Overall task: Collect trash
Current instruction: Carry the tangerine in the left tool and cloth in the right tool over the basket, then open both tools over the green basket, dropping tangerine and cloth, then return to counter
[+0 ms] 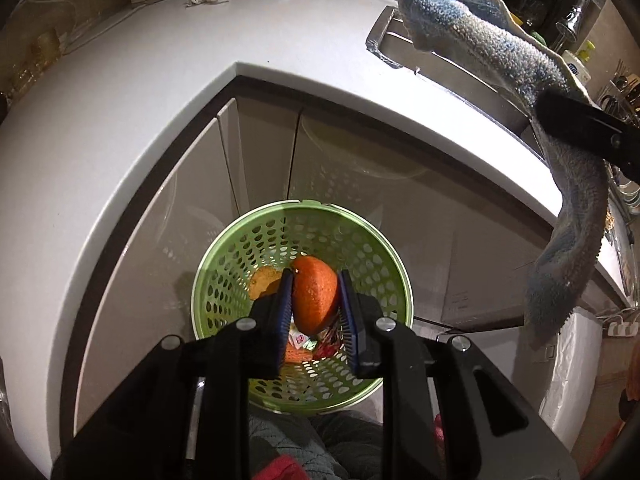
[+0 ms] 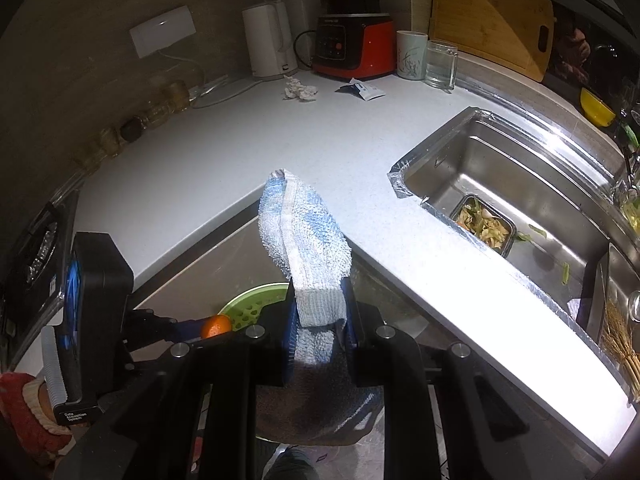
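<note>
My left gripper (image 1: pixel 314 298) is shut on an orange peel piece (image 1: pixel 314 298) and holds it right over the green perforated trash basket (image 1: pixel 224 264) on the floor by the cabinet corner. Wrappers and another peel (image 1: pixel 264 280) lie inside the basket. My right gripper (image 2: pixel 320 320) is shut on a blue-white cloth (image 2: pixel 308 240), which hangs above the counter edge; the cloth also shows in the left wrist view (image 1: pixel 480 36). A crumpled tissue (image 2: pixel 300 90) and a torn blue-white packet (image 2: pixel 362 90) lie on the white counter (image 2: pixel 240 152).
A steel sink (image 2: pixel 520 184) at right holds a small tray of food scraps (image 2: pixel 484 226). A white kettle (image 2: pixel 270 40), red blender (image 2: pixel 352 46), mug (image 2: pixel 410 56), glass (image 2: pixel 440 64) and cutting board (image 2: pixel 492 20) stand at the back. Jars (image 2: pixel 160 108) line the left wall.
</note>
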The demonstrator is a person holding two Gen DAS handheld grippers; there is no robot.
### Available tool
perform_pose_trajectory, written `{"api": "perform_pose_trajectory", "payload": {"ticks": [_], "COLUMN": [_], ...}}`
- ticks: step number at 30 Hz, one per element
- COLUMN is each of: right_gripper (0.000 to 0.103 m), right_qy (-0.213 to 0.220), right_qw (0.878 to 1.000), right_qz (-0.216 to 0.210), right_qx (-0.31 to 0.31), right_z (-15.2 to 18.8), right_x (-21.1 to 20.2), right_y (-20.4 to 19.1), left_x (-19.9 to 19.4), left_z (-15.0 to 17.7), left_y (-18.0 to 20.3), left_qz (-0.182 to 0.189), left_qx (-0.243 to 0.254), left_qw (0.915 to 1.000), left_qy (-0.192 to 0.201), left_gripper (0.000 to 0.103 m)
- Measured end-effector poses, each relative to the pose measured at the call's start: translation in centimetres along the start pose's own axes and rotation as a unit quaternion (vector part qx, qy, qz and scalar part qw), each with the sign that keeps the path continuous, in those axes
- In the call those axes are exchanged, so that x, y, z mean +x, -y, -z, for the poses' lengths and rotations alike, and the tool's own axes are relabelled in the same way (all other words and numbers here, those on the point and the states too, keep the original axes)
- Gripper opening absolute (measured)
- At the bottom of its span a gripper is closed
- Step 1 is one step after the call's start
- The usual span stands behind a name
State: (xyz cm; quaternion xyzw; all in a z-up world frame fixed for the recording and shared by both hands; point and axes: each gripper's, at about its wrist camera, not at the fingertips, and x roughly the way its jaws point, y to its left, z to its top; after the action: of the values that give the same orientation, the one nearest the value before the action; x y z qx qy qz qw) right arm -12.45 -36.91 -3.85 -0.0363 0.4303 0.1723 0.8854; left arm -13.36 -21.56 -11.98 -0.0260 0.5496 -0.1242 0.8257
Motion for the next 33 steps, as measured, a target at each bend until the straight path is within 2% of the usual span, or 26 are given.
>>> {"api": "perform_pose_trajectory", "payload": {"ticks": [1,3,10,17,19,20,21,23,27,31,33], "right_gripper": [0.020,0.020,0.021,0.023,0.031,0.043,0.061,0.079,0.089,0.094,0.099], "right_qy": [0.000,0.000,-0.009,-0.036,-0.050,-0.057,-0.061,-0.058,-0.045,-0.032,-0.026], "right_qw": [1.000,1.000,1.000,0.998,0.997,0.997,0.996,0.996,0.997,0.997,0.997], "right_qz": [0.000,-0.002,-0.012,-0.041,-0.050,-0.056,-0.062,-0.060,-0.061,-0.057,-0.053], "right_qx": [-0.001,-0.001,0.000,0.010,0.009,0.009,0.011,0.017,0.033,0.045,0.049], "right_z": [0.2,0.4,1.0,1.8,2.1,2.2,2.3,2.3,1.4,0.1,-0.5], "right_x": [-0.1,-0.3,0.1,2.2,3.1,3.5,3.8,4.0,3.7,3.3,3.3], "right_y": [-0.1,-0.2,-0.7,-1.0,-1.4,-1.6,-1.8,-1.9,-1.4,-0.5,-0.2], "left_x": [-0.2,-0.9,-2.8,-4.9,-5.4,-5.7,-6.0,-6.4,-7.0,-7.6,-7.8], "left_z": [0.1,0.1,-0.6,-1.3,-1.6,-1.8,-1.8,-2.1,-2.5,-3.3,-4.0], "left_y": [0.0,0.1,0.0,-1.8,-2.6,-3.1,-3.6,-4.6,-6.1,-6.6,-6.8], "left_qz": [-0.002,-0.011,-0.026,-0.045,-0.060,-0.068,-0.073,-0.077,-0.080,-0.087,-0.086], "left_qx": [-0.001,-0.001,-0.005,-0.020,-0.027,-0.031,-0.035,-0.048,-0.066,-0.062,-0.060], "left_qw": [1.0000,0.9998,0.9989,0.9968,0.9952,0.9942,0.9935,0.9924,0.9906,0.9895,0.9893], "left_qy": [0.002,0.017,0.040,0.064,0.073,0.077,0.080,0.083,0.089,0.097,0.102], "left_gripper": [0.034,0.051,0.063,0.066,0.069,0.070,0.070,0.070,0.070,0.071,0.076]}}
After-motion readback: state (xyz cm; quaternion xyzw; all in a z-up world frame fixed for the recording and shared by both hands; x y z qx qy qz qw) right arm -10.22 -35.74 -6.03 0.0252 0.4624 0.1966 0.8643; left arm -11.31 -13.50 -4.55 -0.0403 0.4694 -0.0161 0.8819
